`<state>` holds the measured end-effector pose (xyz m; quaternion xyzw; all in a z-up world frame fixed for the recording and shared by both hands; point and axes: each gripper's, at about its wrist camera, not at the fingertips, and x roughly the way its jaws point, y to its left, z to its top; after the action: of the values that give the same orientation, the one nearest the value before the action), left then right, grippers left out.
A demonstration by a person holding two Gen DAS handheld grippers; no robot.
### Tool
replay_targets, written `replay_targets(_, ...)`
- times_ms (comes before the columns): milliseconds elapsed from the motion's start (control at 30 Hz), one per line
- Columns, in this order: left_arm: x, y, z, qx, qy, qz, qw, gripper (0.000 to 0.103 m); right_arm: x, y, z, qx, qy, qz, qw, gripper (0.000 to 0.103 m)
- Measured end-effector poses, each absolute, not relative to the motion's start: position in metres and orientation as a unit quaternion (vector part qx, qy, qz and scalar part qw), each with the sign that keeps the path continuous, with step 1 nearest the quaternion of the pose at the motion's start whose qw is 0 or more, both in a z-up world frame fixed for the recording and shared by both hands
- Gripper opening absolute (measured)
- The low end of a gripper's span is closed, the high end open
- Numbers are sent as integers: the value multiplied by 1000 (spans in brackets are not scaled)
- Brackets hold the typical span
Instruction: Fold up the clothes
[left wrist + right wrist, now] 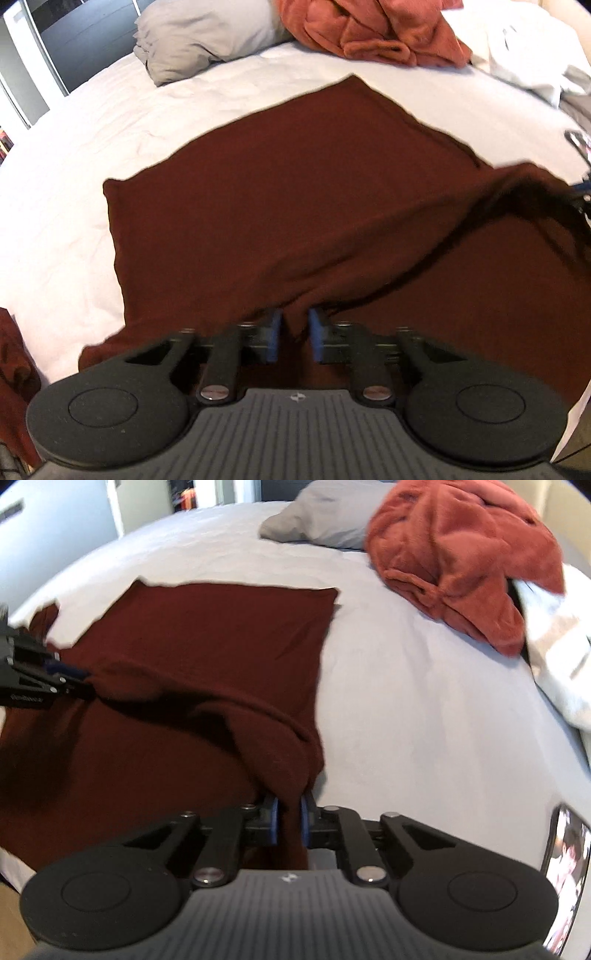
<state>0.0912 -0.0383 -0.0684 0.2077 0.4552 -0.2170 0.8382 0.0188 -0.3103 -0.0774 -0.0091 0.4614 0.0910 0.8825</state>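
A dark maroon garment [280,206] lies spread over the white bed sheet [74,184], its far part flat. My left gripper [293,334] is shut on a pinch of its near edge between blue pads. My right gripper [290,818] is likewise shut on a bunched fold of the same maroon garment [207,638] at its right side. The lifted edge runs as a raised ridge between the two grippers. The left gripper [79,681] shows at the left of the right wrist view, holding the cloth. The right gripper [580,192] peeks in at the far right of the left wrist view.
A rust-orange fleece heap [465,557] and a grey pillow [321,520] lie at the head of the bed. White bedding [557,664] is piled at the right. More maroon cloth [14,376] hangs at the bed's left edge. White sheet [424,720] stretches right of the garment.
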Motion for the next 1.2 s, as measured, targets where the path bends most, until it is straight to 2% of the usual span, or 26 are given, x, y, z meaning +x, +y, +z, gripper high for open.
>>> replay_targets(233, 98, -19, -8, 130, 422, -206, 873, 4, 1, -331, -49, 34, 444, 105, 889, 11)
replay_targets(333, 93, -6, 14, 111, 431, -213, 870, 4, -8, -329, -39, 35, 454, 134, 880, 11)
replay_targets(500, 77, -4, -6, 171, 498, -228, 819, 4, -9, -329, -37, 42, 465, 154, 871, 12)
replay_targets(600, 66, -6, -31, 214, 531, -230, 787, 4, -7, -331, -39, 50, 469, 158, 868, 19)
replay_targets(633, 63, -6, -37, 226, 538, -230, 779, 4, -6, -331, -39, 53, 470, 159, 867, 32)
replay_targets(700, 58, -2, -44, 233, 550, -232, 767, 4, -5, -332, -40, 59, 472, 162, 865, 46)
replay_targets(967, 53, 3, -40, 211, 548, -240, 773, 5, 18, -347, -33, 111, 464, 141, 868, 45)
replay_targets(1067, 61, 1, -24, 196, 543, -251, 777, 19, 44, -351, -33, 105, 481, 126, 861, 43)
replay_targets(1133, 70, 0, -7, 180, 526, -260, 789, 39, 58, -355, -36, 110, 496, 121, 853, 43)
replay_targets(1200, 84, -6, 10, 158, 511, -270, 801, 48, 68, -362, -39, 122, 508, 113, 845, 43)
